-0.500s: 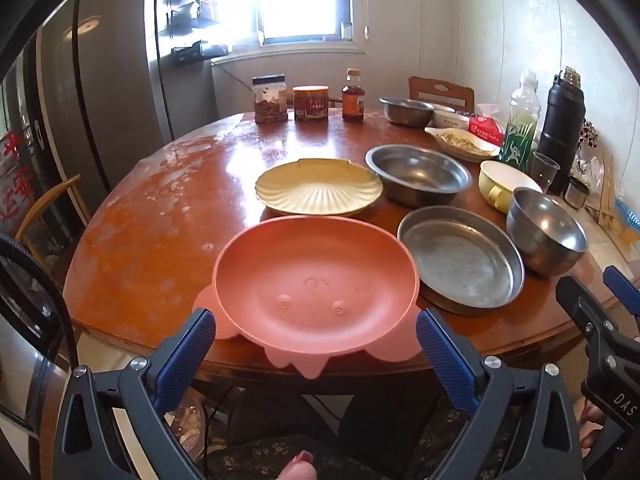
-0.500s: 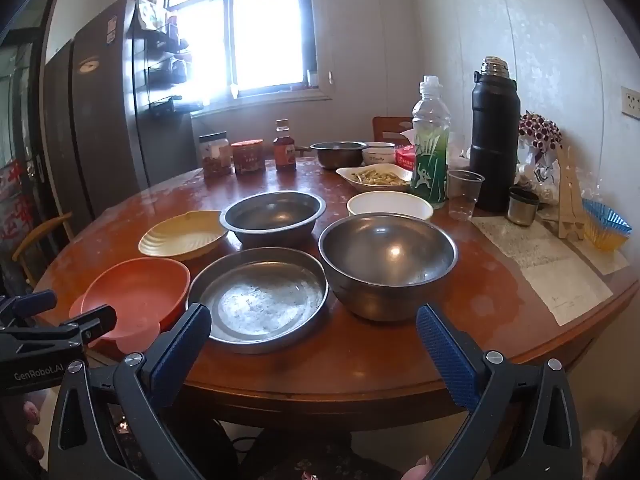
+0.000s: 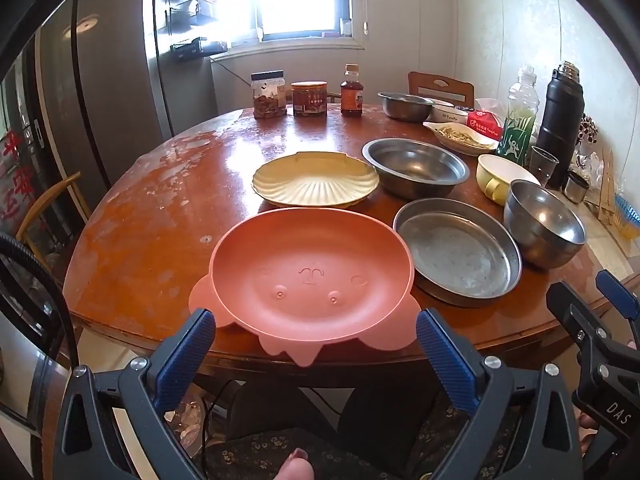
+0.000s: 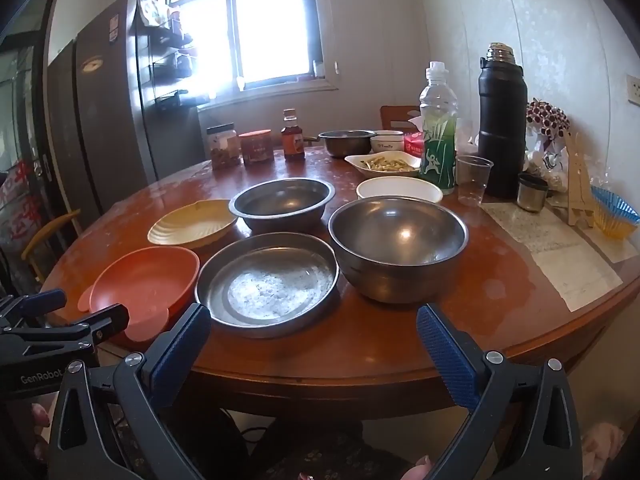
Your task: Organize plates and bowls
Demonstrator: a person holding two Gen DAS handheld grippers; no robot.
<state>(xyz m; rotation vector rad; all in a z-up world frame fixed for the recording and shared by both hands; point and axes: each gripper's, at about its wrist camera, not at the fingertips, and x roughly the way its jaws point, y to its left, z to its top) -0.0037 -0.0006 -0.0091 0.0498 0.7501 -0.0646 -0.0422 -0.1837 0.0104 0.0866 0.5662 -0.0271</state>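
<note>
A pink animal-shaped plate (image 3: 312, 276) (image 4: 144, 284) sits at the near edge of the round wooden table (image 3: 152, 232). My left gripper (image 3: 316, 344) is open just in front of it, not touching. Beyond lies a cream shell-shaped plate (image 3: 316, 178) (image 4: 192, 222). To the right are a flat steel pan (image 3: 456, 252) (image 4: 268, 280), a wide steel bowl (image 3: 416, 166) (image 4: 282, 202), a deep steel bowl (image 3: 544, 224) (image 4: 398, 240) and a yellow cup-bowl (image 3: 500, 176) (image 4: 400, 190). My right gripper (image 4: 314, 344) is open, off the table's near edge, below the pan and deep bowl.
Jars (image 3: 268, 94) and a sauce bottle (image 3: 352, 90) stand at the table's far side, with a small steel bowl (image 3: 404, 106) and a dish of food (image 3: 460, 136). A green bottle (image 4: 438, 128), black flask (image 4: 502, 120), plastic cup (image 4: 472, 178) and papers (image 4: 560, 248) crowd the right.
</note>
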